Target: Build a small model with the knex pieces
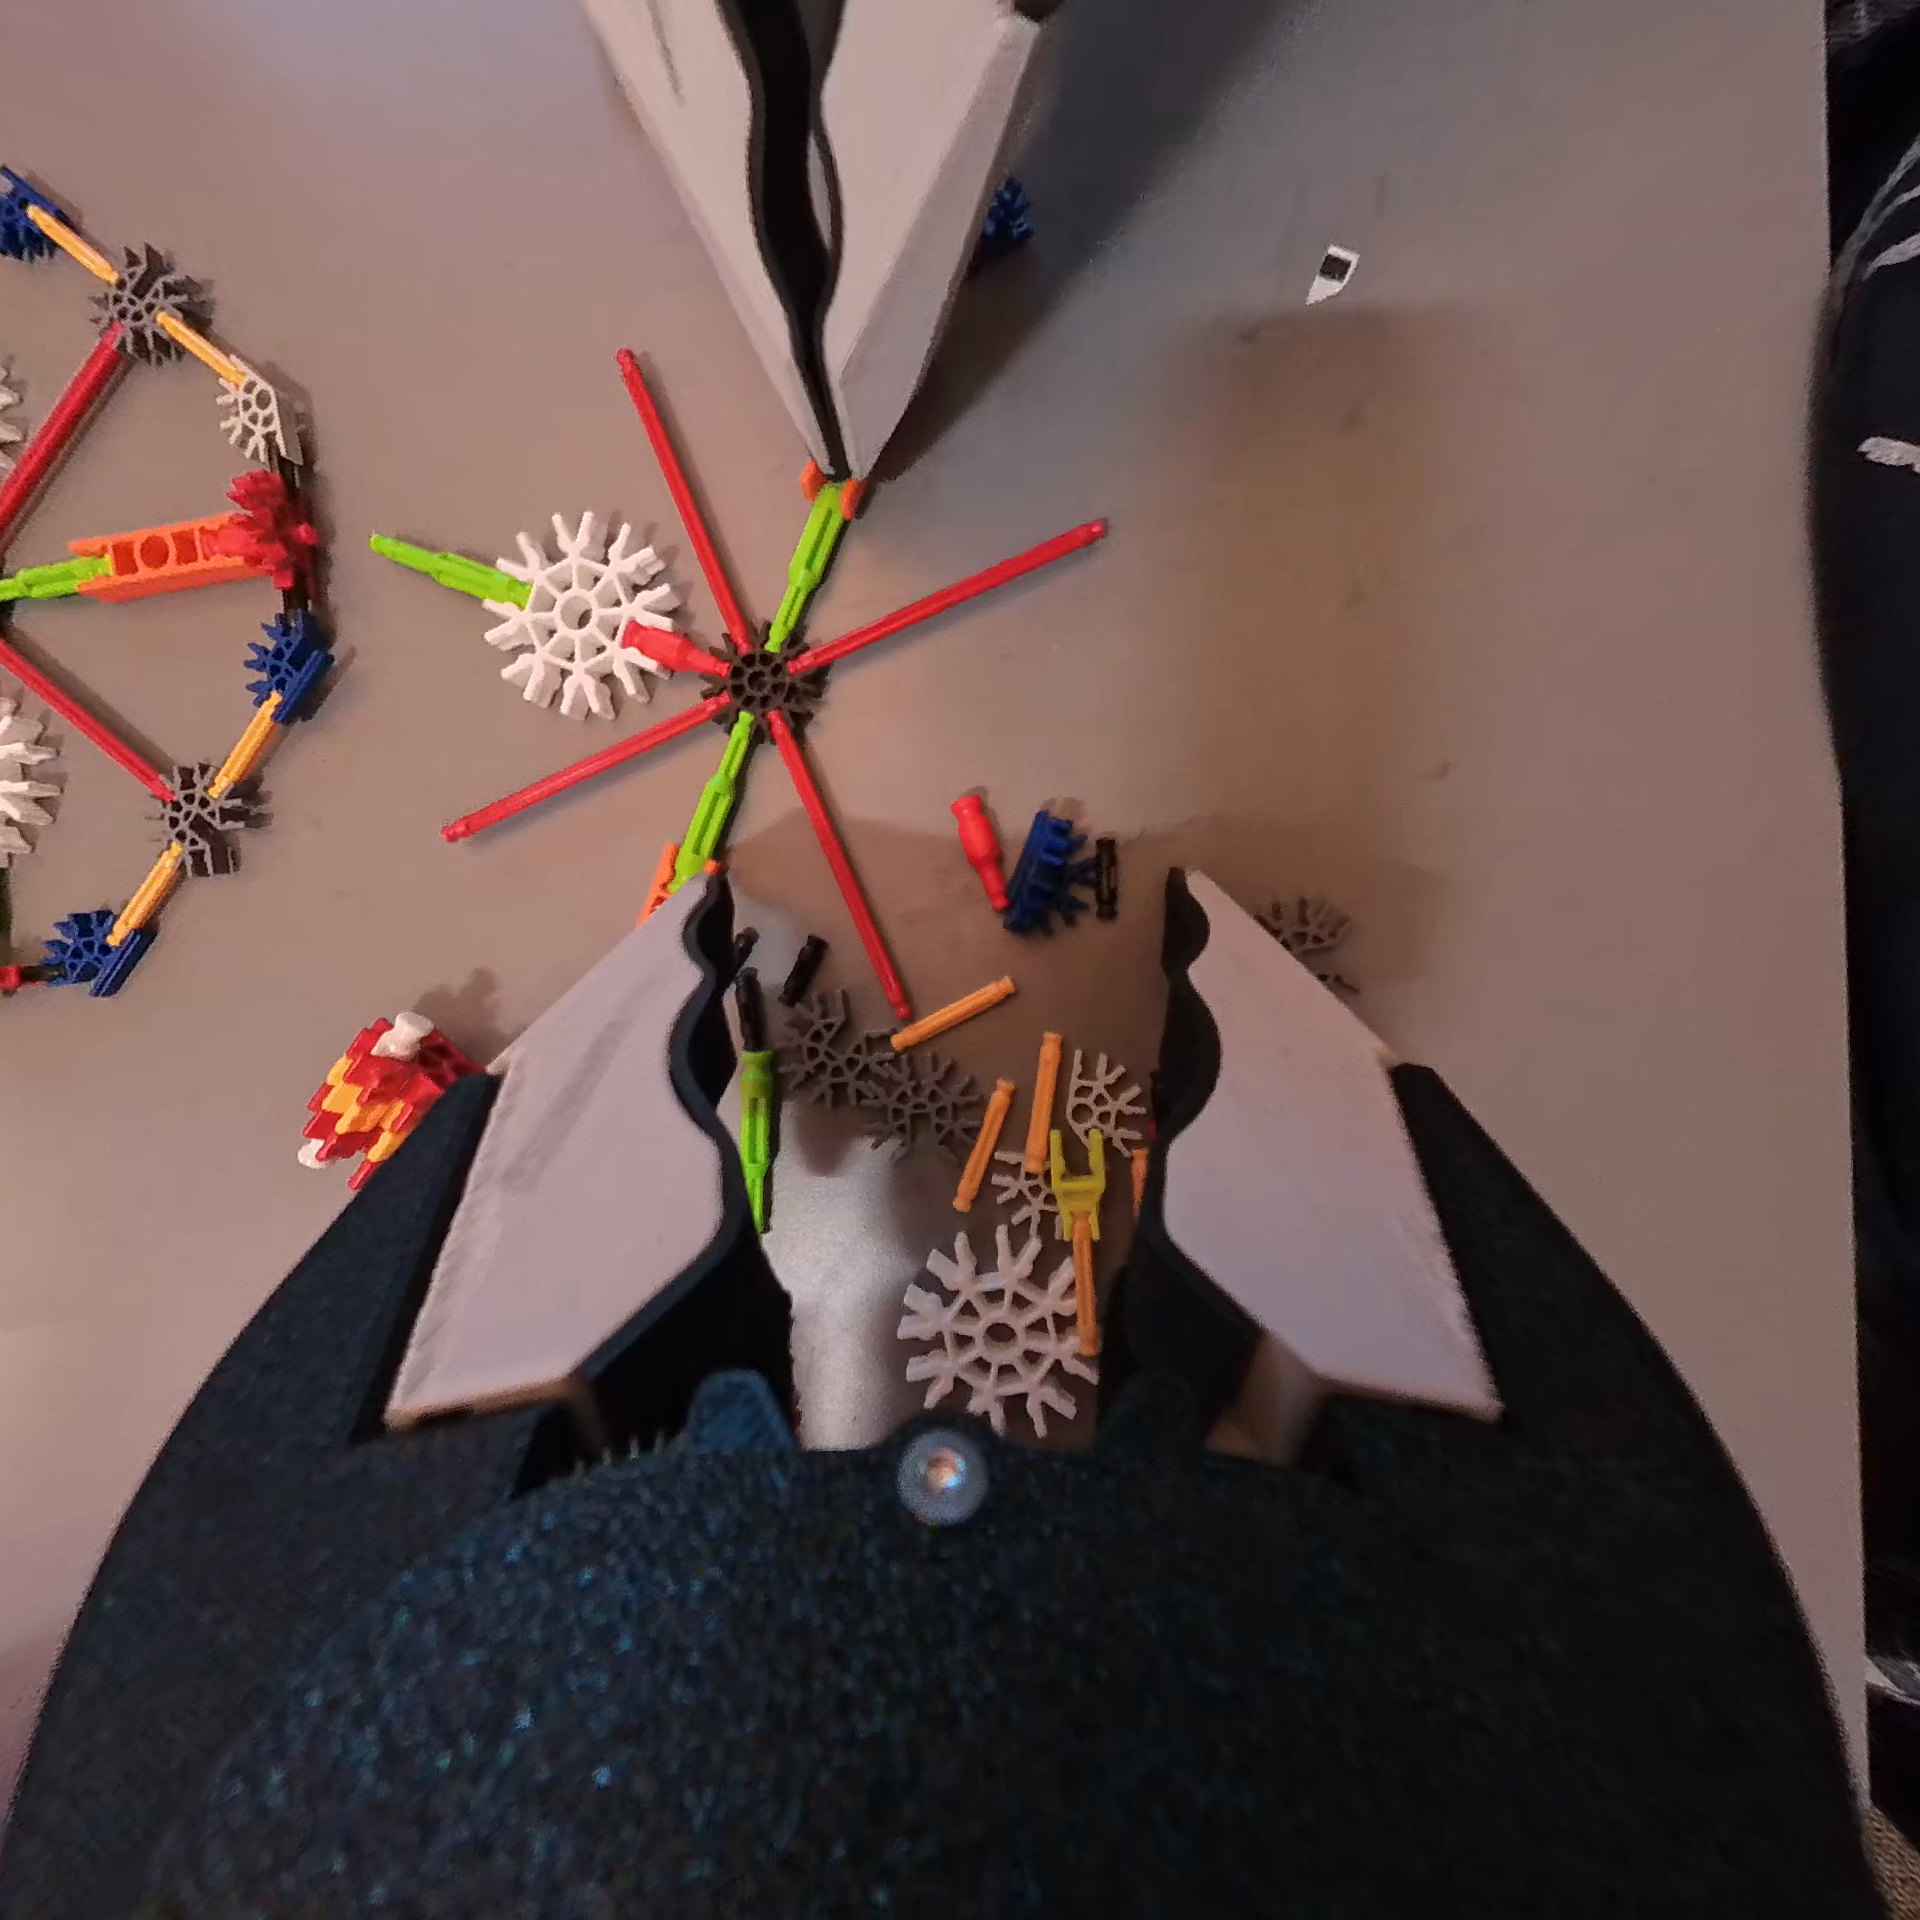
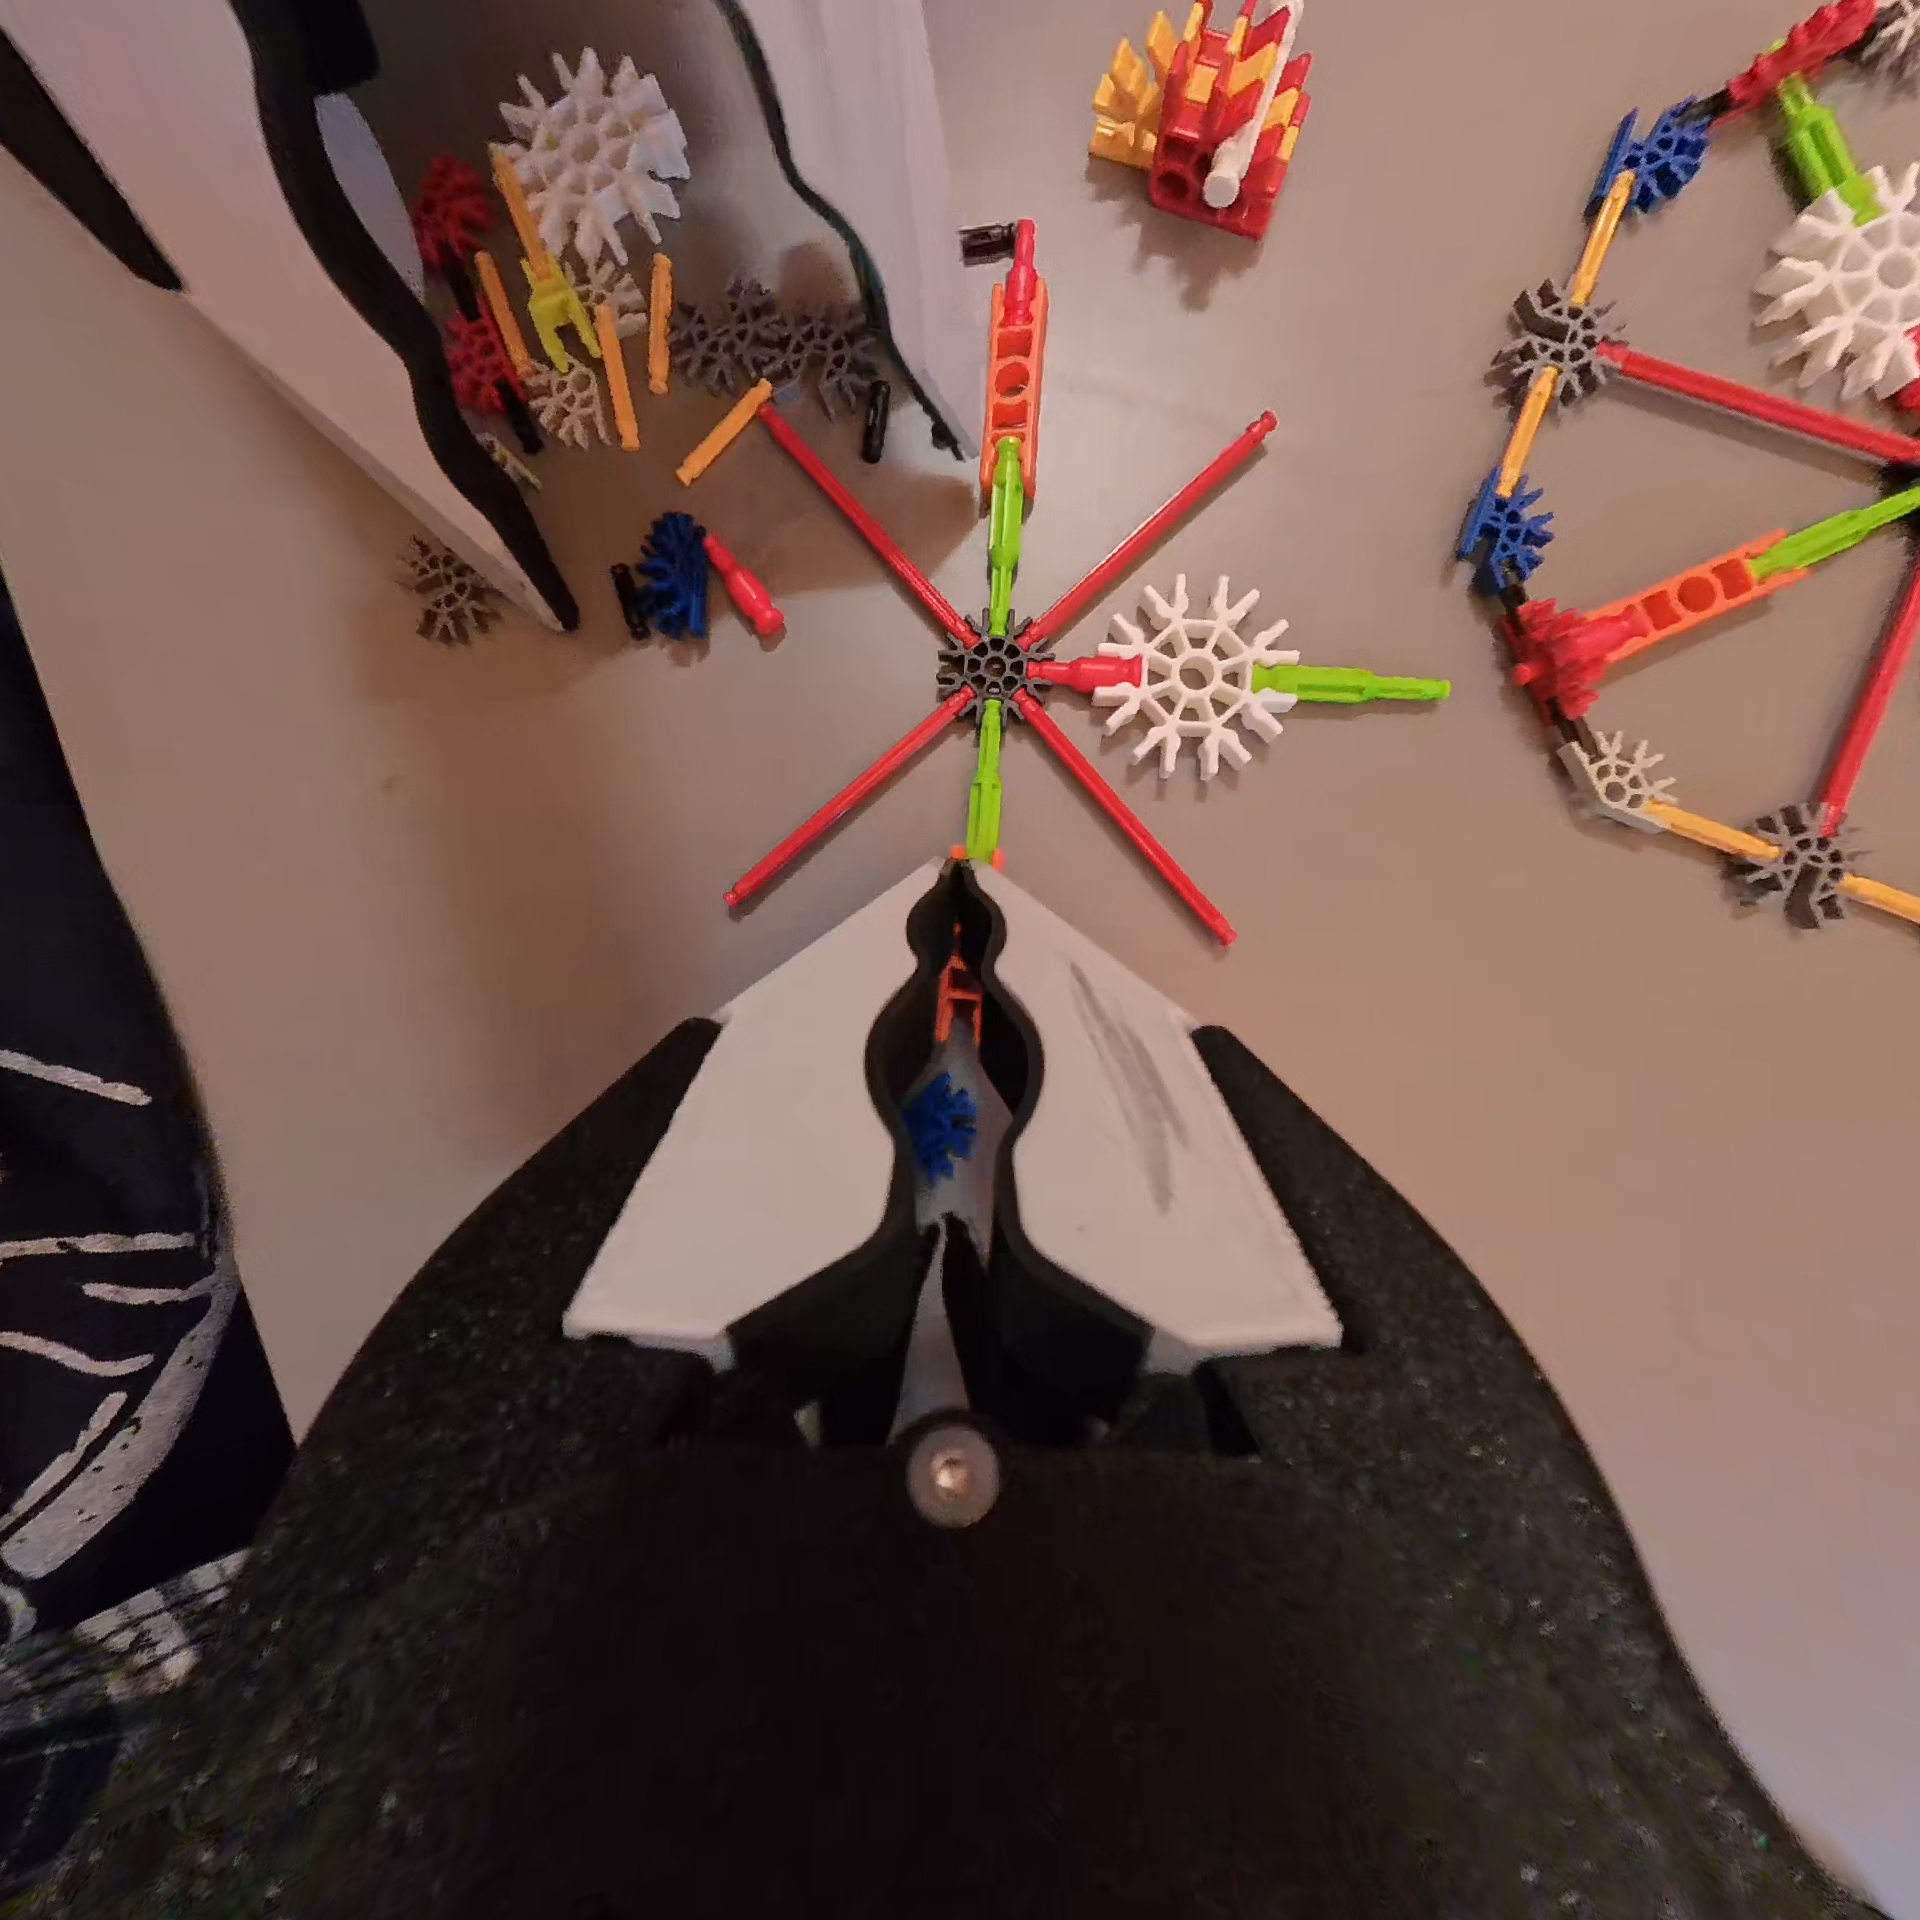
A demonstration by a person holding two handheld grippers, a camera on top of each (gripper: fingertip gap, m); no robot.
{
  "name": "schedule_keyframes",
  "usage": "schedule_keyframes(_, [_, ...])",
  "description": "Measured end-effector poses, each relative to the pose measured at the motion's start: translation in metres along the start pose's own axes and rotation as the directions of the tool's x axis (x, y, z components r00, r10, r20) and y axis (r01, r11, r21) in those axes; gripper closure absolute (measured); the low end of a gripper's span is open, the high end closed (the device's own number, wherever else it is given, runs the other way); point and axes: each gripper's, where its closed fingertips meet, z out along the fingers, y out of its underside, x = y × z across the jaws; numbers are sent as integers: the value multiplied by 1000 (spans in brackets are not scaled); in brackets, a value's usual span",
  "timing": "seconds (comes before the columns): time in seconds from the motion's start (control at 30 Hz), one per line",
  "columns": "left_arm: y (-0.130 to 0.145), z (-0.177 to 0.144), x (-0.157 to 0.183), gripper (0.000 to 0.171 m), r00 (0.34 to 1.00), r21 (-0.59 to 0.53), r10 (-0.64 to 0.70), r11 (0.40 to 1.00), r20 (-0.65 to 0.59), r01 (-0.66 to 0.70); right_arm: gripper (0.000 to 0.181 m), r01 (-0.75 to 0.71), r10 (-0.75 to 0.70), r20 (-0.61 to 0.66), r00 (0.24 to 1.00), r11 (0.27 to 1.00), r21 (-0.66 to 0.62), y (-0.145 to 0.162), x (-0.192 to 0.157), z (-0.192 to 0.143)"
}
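Right now my right gripper [image 2: 961,868], low centre of its own view, has its pale wedge fingers with wavy black rubber pads pressed together on an orange connector piece [image 2: 958,997], whose ribbed body shows in the slit between the pads; a blue snowflake connector [image 2: 940,1124] sits farther back in that slit. A lime-green rod [image 2: 985,805] runs from that piece up to the dark hub [image 2: 992,665] of a spoked plastic assembly lying flat on the matte grey-beige tabletop [image 2: 520,831], with thin red rods [image 2: 1127,821] fanning out and a white snowflake gear [image 2: 1195,675] to its right. My left gripper [image 1: 940,904], in the lower half of its view, is spread wide above a loose pile of orange rods [image 1: 982,1143], grey connectors [image 1: 883,1070] and another white gear [image 1: 997,1330], gripping nothing. A larger wheel build [image 1: 156,582] lies at that view's left edge.
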Motion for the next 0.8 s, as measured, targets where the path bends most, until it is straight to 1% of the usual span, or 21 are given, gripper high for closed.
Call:
schedule_keyframes(0.37, [0, 0, 0, 89, 1000, 1, -2, 1000, -2, 2, 181, -81, 85, 172, 981, 996, -31, -1, 5, 3])
schedule_keyframes(0.57, [0, 1, 1, 89, 1000, 0, 0, 1000, -6, 0, 181, -104, 118, 257, 959, 992, -66, -1, 4, 3])
schedule_keyframes(0.8, [-2, 3, 3, 88, 1000, 4, -4, 1000, -21, 4, 181, -104, 137, 327, 935, 988, -116, -1, 5, 4])
